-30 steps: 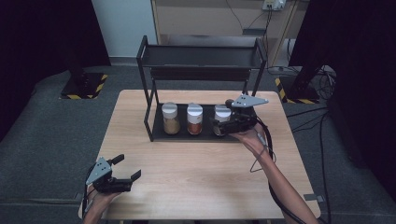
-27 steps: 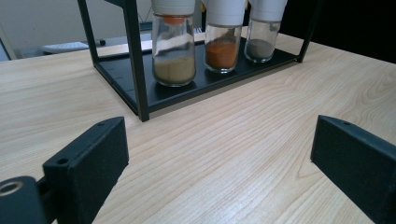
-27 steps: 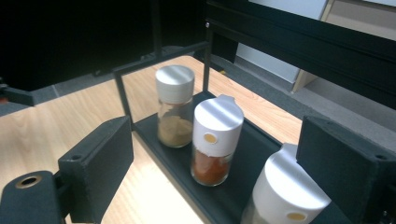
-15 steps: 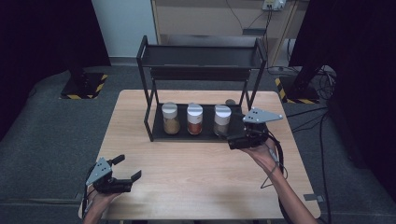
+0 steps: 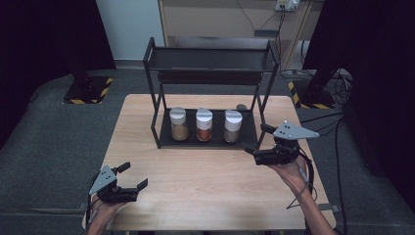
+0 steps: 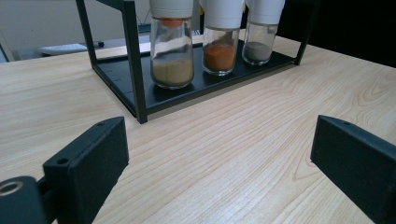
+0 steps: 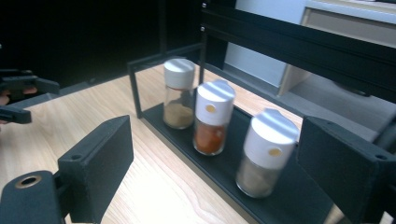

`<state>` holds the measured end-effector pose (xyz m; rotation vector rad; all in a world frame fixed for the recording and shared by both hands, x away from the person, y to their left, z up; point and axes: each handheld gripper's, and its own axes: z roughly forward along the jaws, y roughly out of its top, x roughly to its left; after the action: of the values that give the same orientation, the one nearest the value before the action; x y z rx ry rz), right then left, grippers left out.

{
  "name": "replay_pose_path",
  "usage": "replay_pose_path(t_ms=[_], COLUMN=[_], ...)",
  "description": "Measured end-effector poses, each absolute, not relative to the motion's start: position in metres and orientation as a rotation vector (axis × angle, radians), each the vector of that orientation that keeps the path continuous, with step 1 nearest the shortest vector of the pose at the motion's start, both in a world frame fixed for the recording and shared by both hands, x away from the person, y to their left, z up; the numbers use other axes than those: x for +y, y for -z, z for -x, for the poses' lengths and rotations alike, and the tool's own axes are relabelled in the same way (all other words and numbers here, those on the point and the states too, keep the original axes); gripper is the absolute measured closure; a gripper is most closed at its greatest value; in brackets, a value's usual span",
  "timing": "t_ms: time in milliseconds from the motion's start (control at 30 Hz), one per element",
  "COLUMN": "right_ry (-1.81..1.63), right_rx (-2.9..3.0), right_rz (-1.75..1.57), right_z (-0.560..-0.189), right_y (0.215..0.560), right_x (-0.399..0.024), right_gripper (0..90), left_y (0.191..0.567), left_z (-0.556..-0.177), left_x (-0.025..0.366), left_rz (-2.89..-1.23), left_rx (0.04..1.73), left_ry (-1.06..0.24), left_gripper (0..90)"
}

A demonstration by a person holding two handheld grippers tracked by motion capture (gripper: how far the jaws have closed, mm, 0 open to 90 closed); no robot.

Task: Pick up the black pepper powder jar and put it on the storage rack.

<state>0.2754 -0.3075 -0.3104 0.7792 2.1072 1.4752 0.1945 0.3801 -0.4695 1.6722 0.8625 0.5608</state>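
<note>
A black two-tier rack [image 5: 210,58] stands at the back of the wooden table [image 5: 205,181]. Its lower shelf carries three white-capped spice jars: a tan one [image 5: 178,125], an orange one [image 5: 204,125] and a grey-brown one [image 5: 232,126]. My right gripper [image 5: 257,140] hovers open and empty at the rack's front right corner, a little clear of the grey-brown jar [image 7: 265,154]. In the right gripper view the orange jar [image 7: 212,117] and the tan jar [image 7: 179,93] stand farther along the shelf. My left gripper [image 5: 133,175] rests open and empty near the table's front left, facing the jars [image 6: 173,46].
The rack's upper shelf [image 5: 210,61] is bare. A small dark round thing [image 5: 241,106] lies on the table behind the rack. Bare wood stretches between the two grippers. Cables [image 5: 337,147] trail over the grey floor to the right.
My right gripper has drawn back from the grey-brown jar, moving right and toward the table's front, with the jar left on the shelf. The left gripper has stayed put.
</note>
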Motion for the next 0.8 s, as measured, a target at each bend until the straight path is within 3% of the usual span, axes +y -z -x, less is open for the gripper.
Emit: replay_pose_path(t_ms=[800], right_ry=[-1.443], right_rx=[2.018], right_rz=[-0.947], right_z=[-0.226], right_y=[0.347], right_x=[-0.360], right_gripper=[10.6], left_y=[0.469], left_z=[-0.193], left_x=[0.380], left_rz=[-1.668], left_rx=[0.859], left_ry=[-0.562], left_gripper=[3.5])
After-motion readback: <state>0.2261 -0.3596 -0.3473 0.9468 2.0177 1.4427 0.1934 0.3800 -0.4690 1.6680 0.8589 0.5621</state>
